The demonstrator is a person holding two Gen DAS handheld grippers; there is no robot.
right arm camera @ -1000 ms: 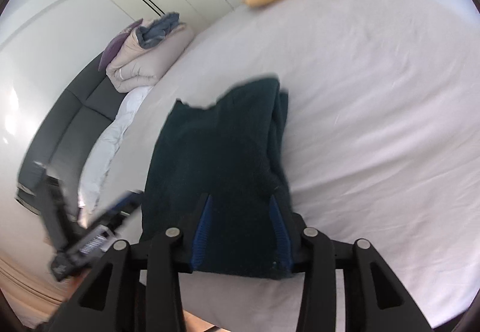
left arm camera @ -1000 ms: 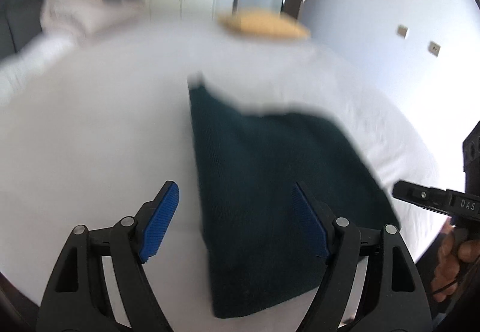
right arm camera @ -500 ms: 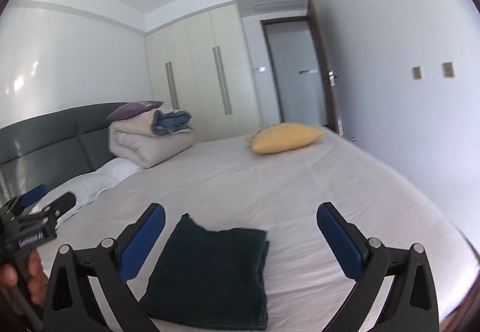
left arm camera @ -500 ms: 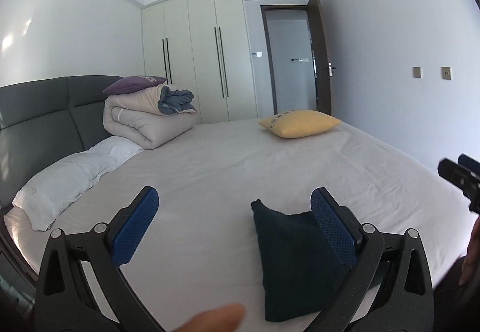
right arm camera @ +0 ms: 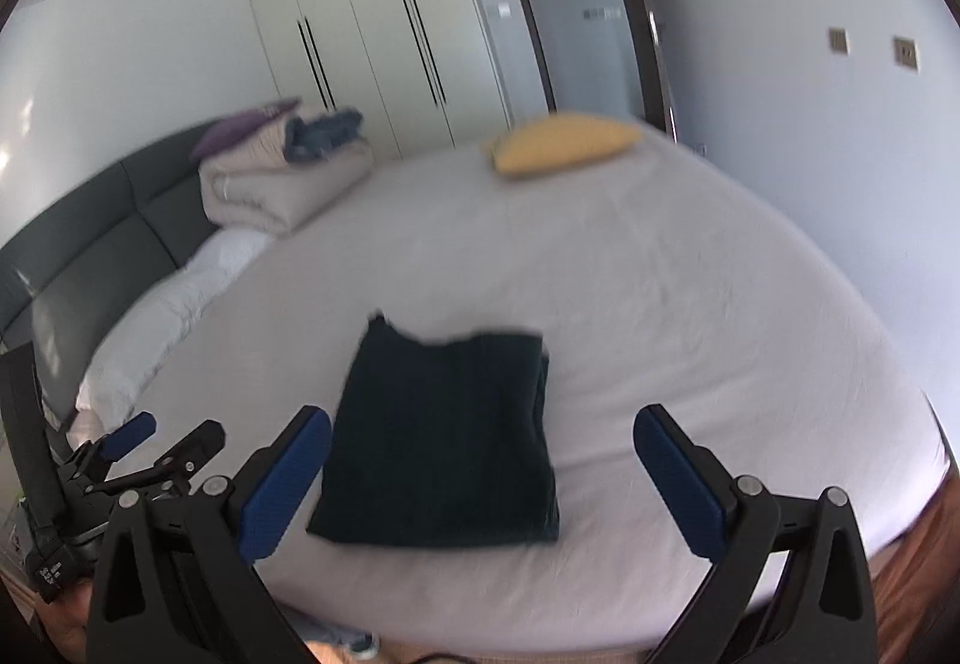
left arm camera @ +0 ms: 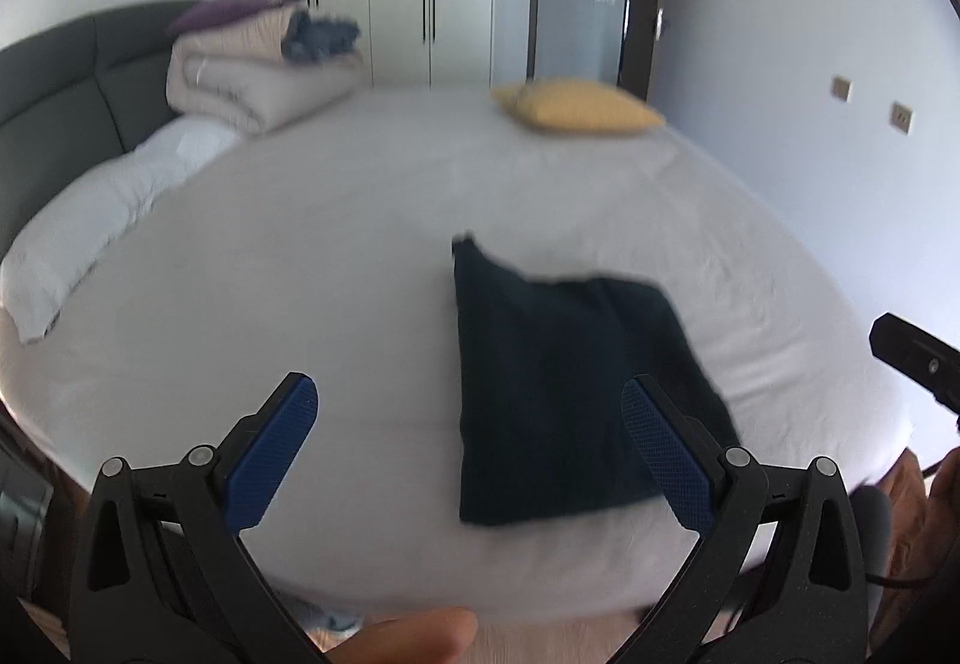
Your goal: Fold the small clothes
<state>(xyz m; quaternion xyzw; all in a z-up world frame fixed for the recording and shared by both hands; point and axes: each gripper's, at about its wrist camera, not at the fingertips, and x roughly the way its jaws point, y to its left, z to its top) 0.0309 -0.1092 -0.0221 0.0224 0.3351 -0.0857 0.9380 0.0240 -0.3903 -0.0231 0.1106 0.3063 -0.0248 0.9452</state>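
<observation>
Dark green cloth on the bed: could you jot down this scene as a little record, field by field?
Garment: dark green cloth, folded into a rectangle, lying flat
Surface: bed with a pale sheet
Left gripper: jaws wide open, nothing held, above the cloth
Right gripper: jaws wide open, nothing held, above the cloth
Far side of bed: yellow pillow
By the headboard: rolled beige duvet, white pillow
Fold: looks finished

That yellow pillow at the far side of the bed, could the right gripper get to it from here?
Probably not without moving closer. The yellow pillow lies far across the bed, while the right gripper hangs open near the folded dark garment. Nothing blocks the way.
</observation>
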